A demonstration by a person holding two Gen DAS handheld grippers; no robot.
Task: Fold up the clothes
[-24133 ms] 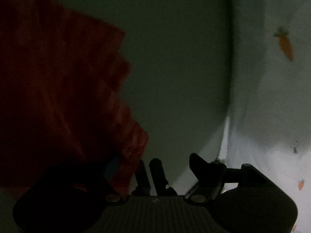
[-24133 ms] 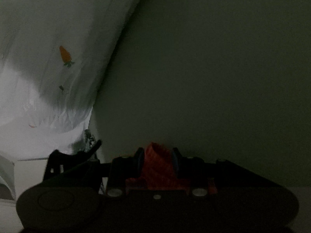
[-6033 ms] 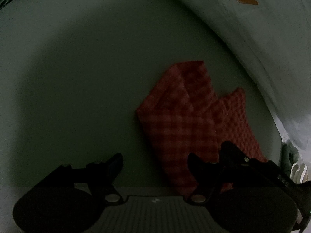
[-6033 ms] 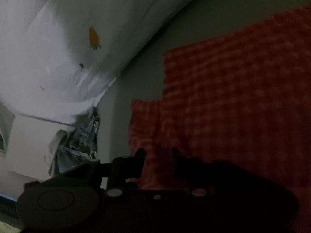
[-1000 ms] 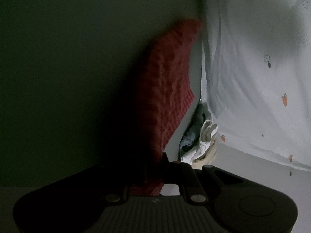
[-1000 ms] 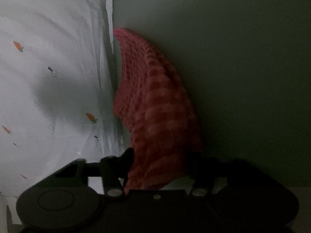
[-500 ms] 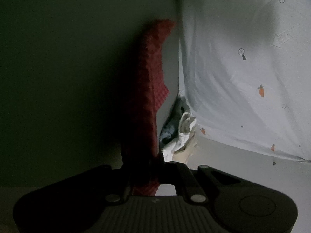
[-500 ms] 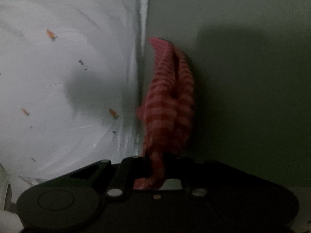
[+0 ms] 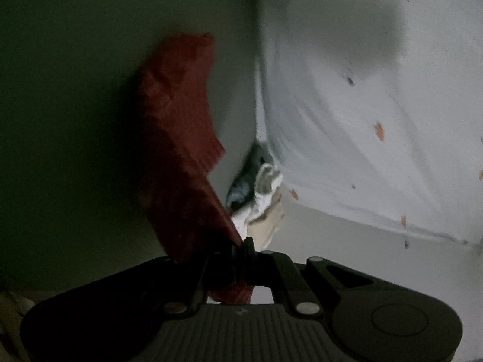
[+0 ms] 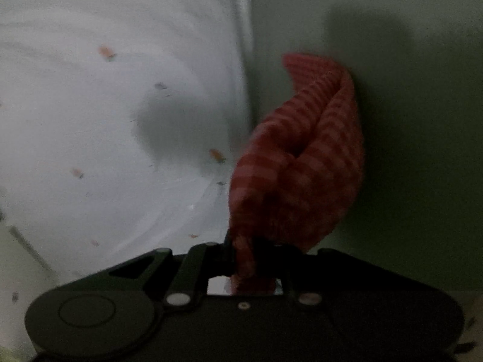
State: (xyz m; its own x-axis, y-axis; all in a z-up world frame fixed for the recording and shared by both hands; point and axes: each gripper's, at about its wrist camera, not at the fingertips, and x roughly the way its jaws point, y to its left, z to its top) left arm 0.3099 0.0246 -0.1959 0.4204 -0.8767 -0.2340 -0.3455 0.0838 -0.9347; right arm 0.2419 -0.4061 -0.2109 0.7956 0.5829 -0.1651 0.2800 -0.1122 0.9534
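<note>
A red checked garment (image 9: 181, 138) hangs lifted in front of a grey-green surface (image 9: 75, 90). My left gripper (image 9: 240, 249) is shut on one edge of it, and the cloth trails up and to the left from the jaws. In the right wrist view the same red checked garment (image 10: 305, 166) is bunched and folded over itself. My right gripper (image 10: 244, 247) is shut on its lower end. The scene is dim and the right view is blurred.
A white sheet with small carrot prints (image 9: 362, 120) fills the right of the left view and the left of the right view (image 10: 105, 120). A crumpled pile of grey and white clothes (image 9: 256, 193) lies at the sheet's edge.
Both grippers keep hold of the garment. The views have swung a little and the cloth now bunches wider in the right view. The clothes pile sits closer in the left view.
</note>
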